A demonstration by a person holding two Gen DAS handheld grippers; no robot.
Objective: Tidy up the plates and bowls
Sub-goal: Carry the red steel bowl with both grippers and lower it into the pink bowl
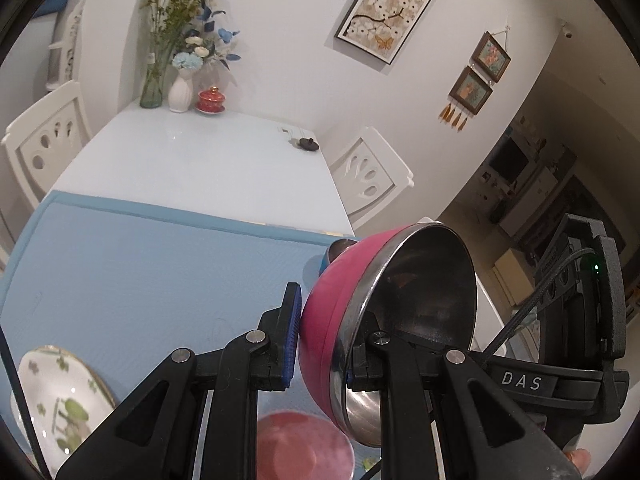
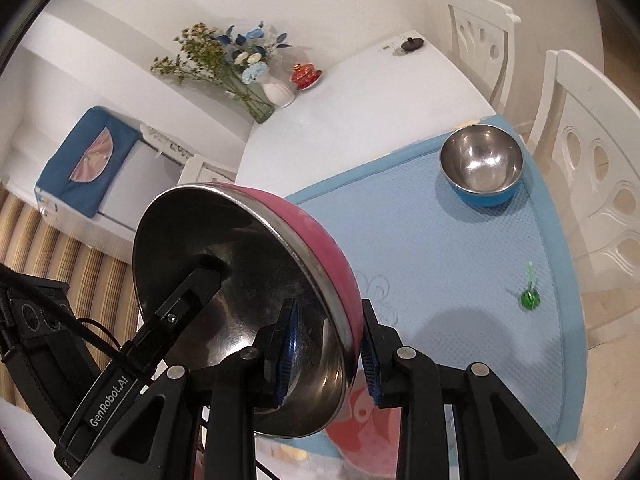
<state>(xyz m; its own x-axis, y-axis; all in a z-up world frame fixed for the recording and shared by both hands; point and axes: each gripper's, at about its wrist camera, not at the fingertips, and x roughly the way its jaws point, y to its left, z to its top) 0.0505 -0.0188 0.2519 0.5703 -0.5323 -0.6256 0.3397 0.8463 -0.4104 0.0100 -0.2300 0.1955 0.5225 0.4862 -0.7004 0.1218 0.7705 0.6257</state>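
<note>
A pink bowl with a steel inside [image 1: 332, 320] is held tilted in the air above the blue mat [image 1: 140, 272]. My left gripper [image 1: 320, 344] is shut on its rim, one finger outside and one inside. My right gripper [image 2: 328, 356] is shut on the same pink bowl [image 2: 248, 280] at the opposite rim. A blue bowl with a steel inside [image 2: 482, 164] stands on the blue mat [image 2: 460, 264] at its far right corner; in the left wrist view it [image 1: 330, 256] peeks out behind the pink bowl. A floral plate [image 1: 60, 400] lies at the mat's near left. A pink plate [image 1: 304, 444] lies under the grippers.
A small green object [image 2: 530, 298] lies on the mat's right side. Two vases with flowers [image 1: 176, 80] and a red lidded cup [image 1: 211, 100] stand at the white table's far end. White chairs [image 2: 592, 168] stand around the table.
</note>
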